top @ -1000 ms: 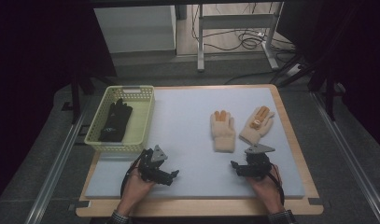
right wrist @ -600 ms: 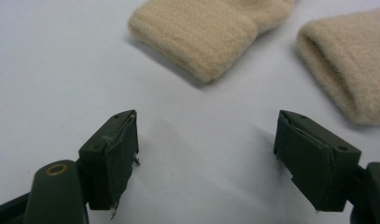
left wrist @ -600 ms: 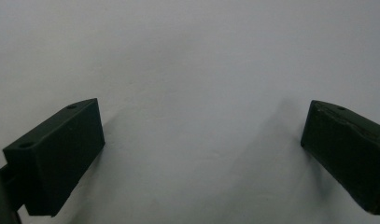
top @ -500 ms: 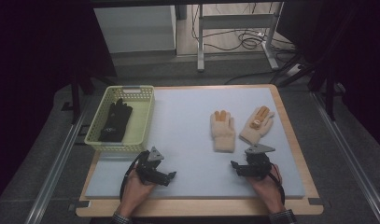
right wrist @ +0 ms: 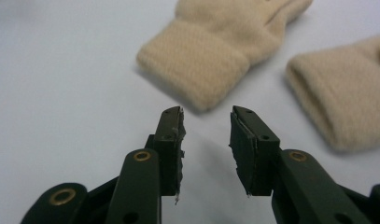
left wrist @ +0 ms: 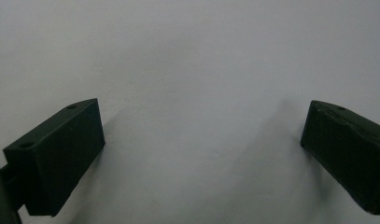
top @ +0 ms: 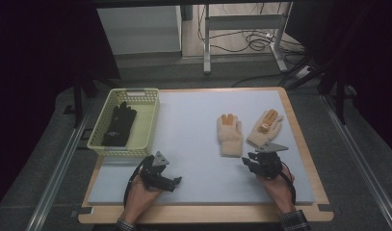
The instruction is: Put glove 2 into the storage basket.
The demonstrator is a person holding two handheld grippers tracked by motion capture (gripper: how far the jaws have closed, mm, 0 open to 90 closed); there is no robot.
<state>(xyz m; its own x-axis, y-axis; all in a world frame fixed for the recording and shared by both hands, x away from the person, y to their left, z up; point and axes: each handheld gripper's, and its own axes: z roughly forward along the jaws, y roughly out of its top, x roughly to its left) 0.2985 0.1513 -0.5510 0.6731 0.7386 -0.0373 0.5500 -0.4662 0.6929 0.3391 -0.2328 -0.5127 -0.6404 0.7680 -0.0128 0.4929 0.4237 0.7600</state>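
The right claw (top: 250,162) rests low on the desk (top: 193,139) at its near right, its jaws having just been closing; they now stand a narrow gap apart with nothing between them, released. Just beyond its tips lies the nearer cream glove (right wrist: 215,51), cuff toward the claw and fingers pointing away, close but not touching. A second cream glove (right wrist: 339,100) with orange fingertips lies beside the first, to the right, its cuff also facing the claw. The left claw (top: 170,182) sits at the near left of the desk, well apart from both gloves, its jaws spread wide over bare grey surface. A yellow basket (top: 146,126) at the far left holds a black glove (top: 118,123).
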